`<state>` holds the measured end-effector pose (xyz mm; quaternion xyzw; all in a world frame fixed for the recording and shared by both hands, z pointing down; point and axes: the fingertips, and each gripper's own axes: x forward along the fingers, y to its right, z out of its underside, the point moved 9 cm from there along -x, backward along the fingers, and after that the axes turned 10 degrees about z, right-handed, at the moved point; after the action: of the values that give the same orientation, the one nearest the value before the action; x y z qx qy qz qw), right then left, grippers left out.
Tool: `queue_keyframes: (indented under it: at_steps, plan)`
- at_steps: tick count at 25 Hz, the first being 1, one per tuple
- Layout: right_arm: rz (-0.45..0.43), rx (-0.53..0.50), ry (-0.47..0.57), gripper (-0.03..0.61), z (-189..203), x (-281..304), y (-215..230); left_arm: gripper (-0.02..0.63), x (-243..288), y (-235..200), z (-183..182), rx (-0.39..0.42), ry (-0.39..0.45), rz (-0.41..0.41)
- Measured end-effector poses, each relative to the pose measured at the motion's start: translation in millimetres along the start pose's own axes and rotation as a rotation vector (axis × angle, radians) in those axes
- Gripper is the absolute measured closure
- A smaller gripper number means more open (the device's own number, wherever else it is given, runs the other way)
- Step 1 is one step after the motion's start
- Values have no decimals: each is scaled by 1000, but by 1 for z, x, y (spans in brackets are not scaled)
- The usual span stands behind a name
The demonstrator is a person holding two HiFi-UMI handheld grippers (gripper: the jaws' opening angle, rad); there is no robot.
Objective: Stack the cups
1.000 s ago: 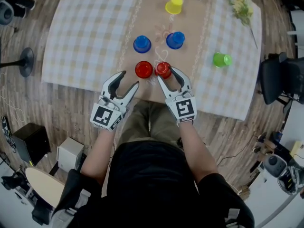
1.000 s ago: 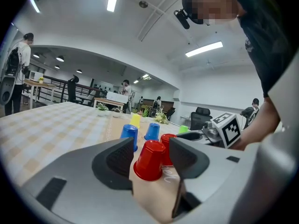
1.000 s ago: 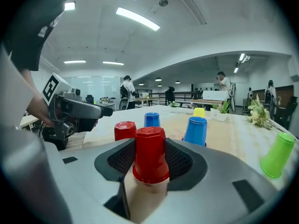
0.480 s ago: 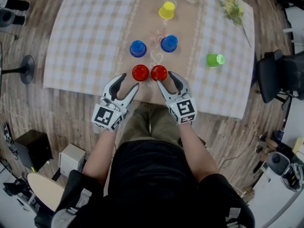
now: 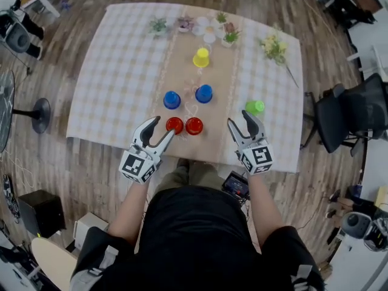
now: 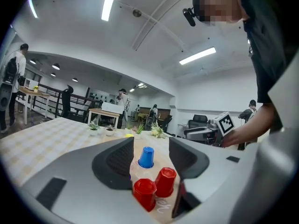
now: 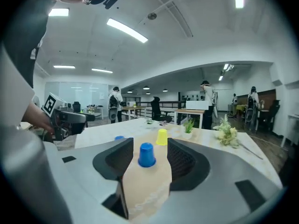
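Note:
Two red cups stand upside down side by side near the table's front edge, the left one (image 5: 174, 125) (image 6: 145, 193) and the right one (image 5: 194, 126) (image 6: 165, 181). Behind them stand two blue cups (image 5: 172, 99) (image 5: 204, 93) (image 7: 146, 154) and a yellow cup (image 5: 200, 57) (image 7: 161, 136). A green cup (image 5: 255, 107) lies on its side at the right. My left gripper (image 5: 162, 130) (image 6: 150, 147) is open just left of the left red cup. My right gripper (image 5: 241, 121) (image 7: 149, 143) is open between the red cups and the green cup; its jaws have just been opening, with nothing between them.
The checked tablecloth (image 5: 121, 71) has a tan runner down its middle. Small potted plants (image 5: 206, 26) line the far edge, and a flower bunch (image 5: 274, 46) lies at the far right. A black chair (image 5: 348, 114) stands right of the table.
My right gripper has left the right red cup and swung to the right, toward the green cup. The left gripper has risen a little. Both red cups stay where they were.

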<state>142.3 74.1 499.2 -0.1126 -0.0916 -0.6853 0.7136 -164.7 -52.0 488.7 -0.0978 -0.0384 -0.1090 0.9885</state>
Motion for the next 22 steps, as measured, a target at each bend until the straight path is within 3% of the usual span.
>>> queue_keyframes:
  at_steps: [5,9,15,22]
  plan:
    - [117,44,-21,337,5,-5,80,377,9,0,-21,17,-6,-51]
    - [157,65,-85,327,27,4,126,377,16,3,-31,28,-25,-80]
    - [97,75,-191,310,72,25,151,377,24,14,-31,24,-47,-125]
    - [27,65,-214,328,92,34,147,377,25,26,-17,4,-65,-167]
